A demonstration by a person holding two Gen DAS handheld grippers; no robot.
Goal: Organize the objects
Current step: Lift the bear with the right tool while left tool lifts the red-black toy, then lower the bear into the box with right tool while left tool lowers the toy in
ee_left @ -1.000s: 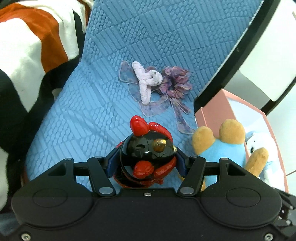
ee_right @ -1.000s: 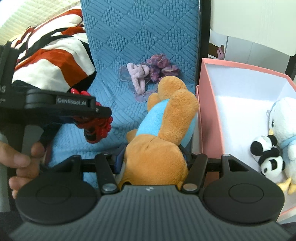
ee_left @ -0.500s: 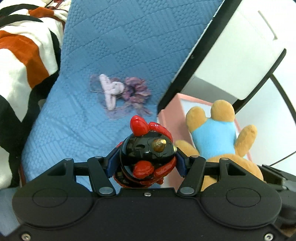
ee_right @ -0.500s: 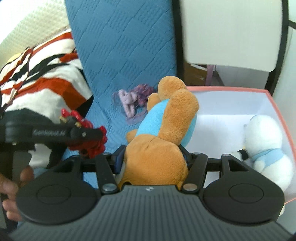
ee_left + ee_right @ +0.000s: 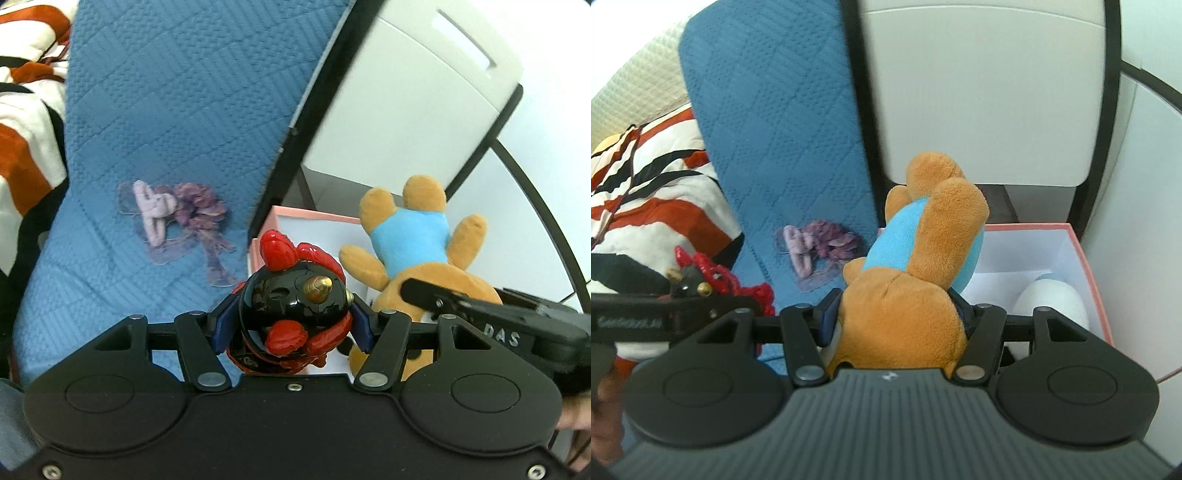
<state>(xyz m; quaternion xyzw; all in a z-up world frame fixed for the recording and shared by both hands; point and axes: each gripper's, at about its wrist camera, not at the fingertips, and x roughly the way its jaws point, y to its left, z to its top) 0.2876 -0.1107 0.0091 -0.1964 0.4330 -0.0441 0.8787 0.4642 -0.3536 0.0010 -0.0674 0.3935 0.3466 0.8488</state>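
Two grippers each carry one toy. The left gripper [image 5: 293,319] has its jaws pinching a black and red figurine [image 5: 291,314], which sits centred between them, its red crest forward, above the near edge of the pink box [image 5: 314,216]. The right gripper [image 5: 895,314] has its jaws pinching an orange plush bear [image 5: 912,295] in a blue shirt at the lower body; its limbs project forward over the box [image 5: 1089,266]. A white plush [image 5: 1052,302] lies inside the box. A purple hair clip [image 5: 177,218] rests on the blue quilted cover [image 5: 166,92], well apart from both jaws. Lettering "DAS" is legible on the right gripper body in the left wrist view; the marking on the left gripper body is blurred.
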